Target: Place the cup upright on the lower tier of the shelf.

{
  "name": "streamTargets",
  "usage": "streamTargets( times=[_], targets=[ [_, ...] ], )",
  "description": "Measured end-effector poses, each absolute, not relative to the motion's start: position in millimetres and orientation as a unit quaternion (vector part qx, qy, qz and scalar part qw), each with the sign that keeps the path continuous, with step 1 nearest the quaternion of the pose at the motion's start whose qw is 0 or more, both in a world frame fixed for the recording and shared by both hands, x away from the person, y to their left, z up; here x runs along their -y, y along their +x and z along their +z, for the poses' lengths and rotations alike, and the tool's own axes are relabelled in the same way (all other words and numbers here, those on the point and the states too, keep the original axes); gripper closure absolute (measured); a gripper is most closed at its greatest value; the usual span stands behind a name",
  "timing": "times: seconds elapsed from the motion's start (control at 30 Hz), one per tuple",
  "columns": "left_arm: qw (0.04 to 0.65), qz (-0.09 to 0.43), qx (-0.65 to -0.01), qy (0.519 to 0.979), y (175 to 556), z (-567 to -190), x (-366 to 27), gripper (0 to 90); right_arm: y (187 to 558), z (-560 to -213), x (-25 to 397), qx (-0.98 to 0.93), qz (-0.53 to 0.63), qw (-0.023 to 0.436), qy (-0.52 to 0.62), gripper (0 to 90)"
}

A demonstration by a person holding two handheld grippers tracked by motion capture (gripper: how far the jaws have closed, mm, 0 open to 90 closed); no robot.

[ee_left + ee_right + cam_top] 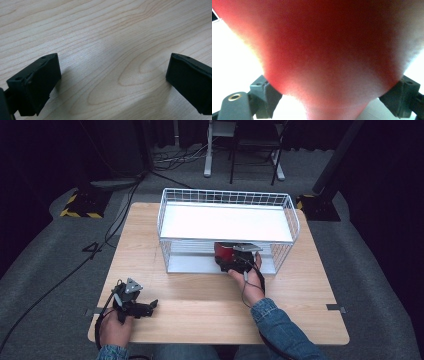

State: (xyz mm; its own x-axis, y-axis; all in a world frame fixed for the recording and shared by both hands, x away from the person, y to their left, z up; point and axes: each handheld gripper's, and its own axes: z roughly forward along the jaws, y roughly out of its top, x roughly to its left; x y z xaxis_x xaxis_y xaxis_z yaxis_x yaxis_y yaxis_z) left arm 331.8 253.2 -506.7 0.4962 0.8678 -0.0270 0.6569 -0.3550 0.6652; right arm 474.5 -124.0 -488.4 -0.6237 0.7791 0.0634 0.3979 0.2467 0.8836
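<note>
- Right now I count two grippers, one in each of my hands, one white wire rack [295,217] with two levels, and one red object [224,252]
- My right gripper [235,262] is at the front of the rack's lower level, under the white upper shelf [225,221], near the middle of the rack's front side
- Its jaws are clamped on the red object; in the right gripper view that red object [329,50] sits blurred and very close, with one black jaw pressed against each of its lower flanks
- The red object lies at the front of the lower level, just inside the wire frame, in the high view
- My right hand [250,282] reaches forward over the wooden table [200,300], forearm in a denim sleeve [280,327] running in from the bottom edge
- My left gripper [150,306] rests low at the table's near left corner, well apart from the rack, pointing to the right
- Its jaws stand wide apart with nothing between them; in the left gripper view bare wood grain [112,62] shows between the two black pads
- My left hand [116,327] holds it close to the table's front edge
</note>
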Motion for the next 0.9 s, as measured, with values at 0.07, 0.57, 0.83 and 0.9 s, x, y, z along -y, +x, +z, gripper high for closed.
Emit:
streamTargets(
  times=[0.07, 0.57, 0.83, 0.9],
  targets=[
    [0.314, 0.168, -0.473, 0.806, 331.8, -506.8, -253.2, 0.0, 473.6, -488.2, 124.4, -0.763, 0.478, 0.201, 0.386, 15.6],
    [0.314, 0.168, -0.473, 0.806, 331.8, -506.8, -253.2, 0.0, 454.4, -480.3, 141.8, -0.767, 0.476, 0.201, 0.381, 15.8],
    [0.314, 0.168, -0.475, 0.805, 331.4, -506.8, -253.0, 0.0, 437.8, -466.6, 160.8, -0.772, 0.478, 0.195, 0.371, 15.8],
    [0.314, 0.170, -0.477, 0.803, 331.0, -507.1, -252.5, 0.1, 433.2, -462.7, 165.8, -0.773, 0.480, 0.194, 0.367, 15.8]
  ],
)
